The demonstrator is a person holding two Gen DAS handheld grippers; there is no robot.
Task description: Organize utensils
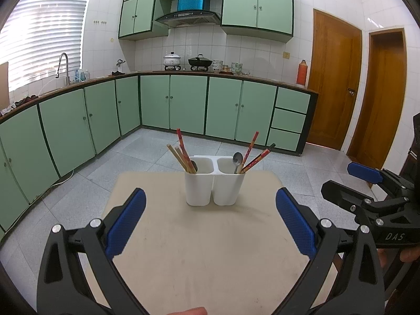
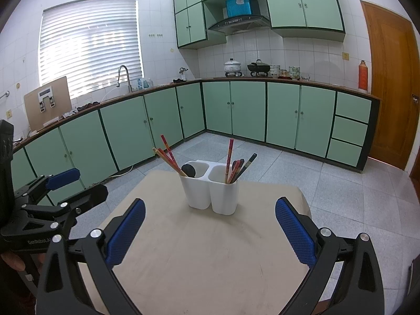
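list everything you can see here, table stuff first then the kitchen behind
holder: one, white, two compartments, middle of table
table: one, beige, under holder
chopsticks: several, red and wooden, leaning in both compartments
dark chopstick: one, black, right compartment
metal spoon: one, silver, right compartment
dark spoon: one, black, left compartment
cabinets: many, green, below and above the counter
range hood: one, dark, under a blue box
pot: one, white, on stove
wok: one, black, on stove
thermos: one, orange, counter end
faucet: one, metal, by window
doors: two, wooden, right
left gripper: jaws open, empty
right gripper: jaws open, empty
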